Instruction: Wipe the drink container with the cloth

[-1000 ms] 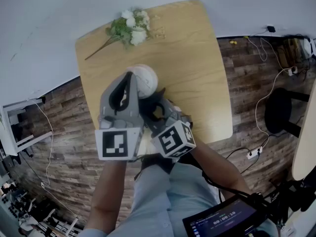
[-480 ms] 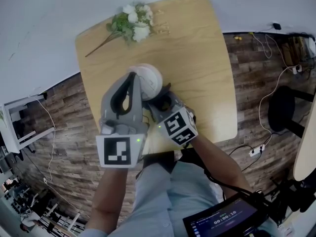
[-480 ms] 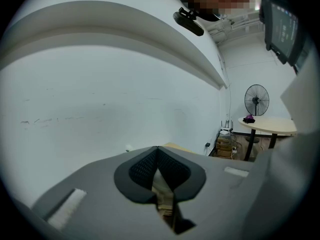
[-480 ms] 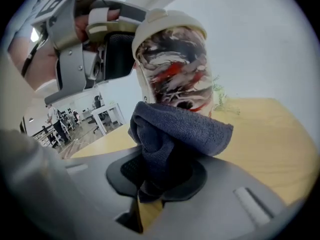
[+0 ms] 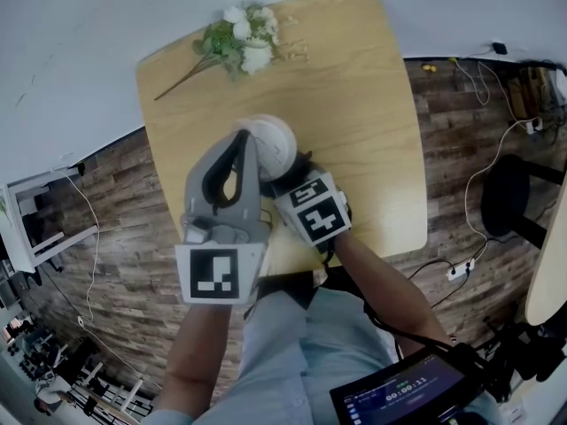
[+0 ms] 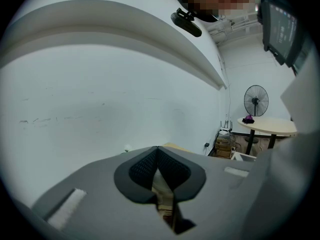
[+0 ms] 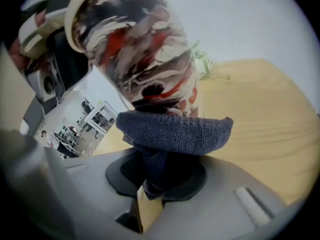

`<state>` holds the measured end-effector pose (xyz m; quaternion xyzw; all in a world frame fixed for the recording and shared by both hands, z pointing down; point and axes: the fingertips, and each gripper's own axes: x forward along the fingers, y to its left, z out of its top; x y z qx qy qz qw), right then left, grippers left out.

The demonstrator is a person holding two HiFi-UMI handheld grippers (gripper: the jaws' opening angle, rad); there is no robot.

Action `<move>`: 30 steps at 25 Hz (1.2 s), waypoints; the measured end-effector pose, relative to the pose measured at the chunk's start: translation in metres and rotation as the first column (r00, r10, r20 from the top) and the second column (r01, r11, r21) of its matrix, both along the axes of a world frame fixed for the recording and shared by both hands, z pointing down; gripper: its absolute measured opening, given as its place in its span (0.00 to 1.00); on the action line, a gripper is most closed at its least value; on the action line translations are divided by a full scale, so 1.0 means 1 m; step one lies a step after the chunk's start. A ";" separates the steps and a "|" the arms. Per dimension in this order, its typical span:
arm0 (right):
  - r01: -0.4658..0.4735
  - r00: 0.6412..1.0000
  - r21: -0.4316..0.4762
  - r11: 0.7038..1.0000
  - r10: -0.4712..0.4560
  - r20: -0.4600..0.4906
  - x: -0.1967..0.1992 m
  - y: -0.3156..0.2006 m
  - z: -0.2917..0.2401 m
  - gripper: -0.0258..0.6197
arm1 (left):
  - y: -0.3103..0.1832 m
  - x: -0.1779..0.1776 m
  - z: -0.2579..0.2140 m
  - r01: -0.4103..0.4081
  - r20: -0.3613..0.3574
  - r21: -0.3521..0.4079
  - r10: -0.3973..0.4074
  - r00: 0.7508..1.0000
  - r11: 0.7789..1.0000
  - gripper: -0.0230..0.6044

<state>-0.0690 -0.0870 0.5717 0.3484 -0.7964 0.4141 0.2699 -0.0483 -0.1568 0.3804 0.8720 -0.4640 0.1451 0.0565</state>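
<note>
One cup [image 7: 140, 44], marbled red, black and white, near the middle of the one table [image 5: 354, 104]. Two grippers on it. The right gripper [image 7: 160, 176] pinches the single dark-blue cloth [image 7: 175, 131], which is pressed to the cup's lower side. The left gripper [image 6: 158, 156] is squeezed together on nothing, tips beside the white lid [image 5: 273, 142]. One flower bunch [image 5: 239, 41] lies at the far edge.

flowers [image 5: 239, 42] at far-left of surface [image 5: 354, 104] | drink container [image 5: 273, 142] nearer, mid-surface | cloth [image 7: 175, 131] touching its lower part, near side
</note>
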 end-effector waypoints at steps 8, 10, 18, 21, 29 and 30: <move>-0.024 0.999 0.040 0.999 0.023 0.026 0.000 -0.003 -0.005 0.14 | 0.000 0.003 -0.001 -0.008 0.005 0.013 0.008 1.000 1.000 0.06; -0.036 0.999 0.098 0.995 0.034 0.024 0.000 -0.004 -0.013 0.14 | 0.000 0.003 0.000 -0.010 0.012 0.009 0.010 1.000 1.000 0.06; -0.079 0.996 0.285 0.955 0.064 0.061 0.001 -0.003 -0.056 0.14 | -0.001 0.001 0.001 -0.007 0.017 0.016 0.007 1.000 1.000 0.06; -0.079 0.996 0.348 0.934 0.059 0.068 0.000 -0.001 -0.072 0.14 | -0.001 0.000 0.001 -0.007 0.018 0.018 0.006 1.000 1.000 0.06; -0.088 0.993 0.462 0.882 0.044 0.105 0.004 0.003 -0.104 0.14 | 0.000 0.002 0.000 -0.009 0.019 0.028 0.009 1.000 1.000 0.06; -0.088 0.993 0.472 0.877 0.042 0.108 0.005 0.004 -0.107 0.14 | 0.001 0.002 0.000 -0.011 0.020 0.029 0.011 1.000 1.000 0.06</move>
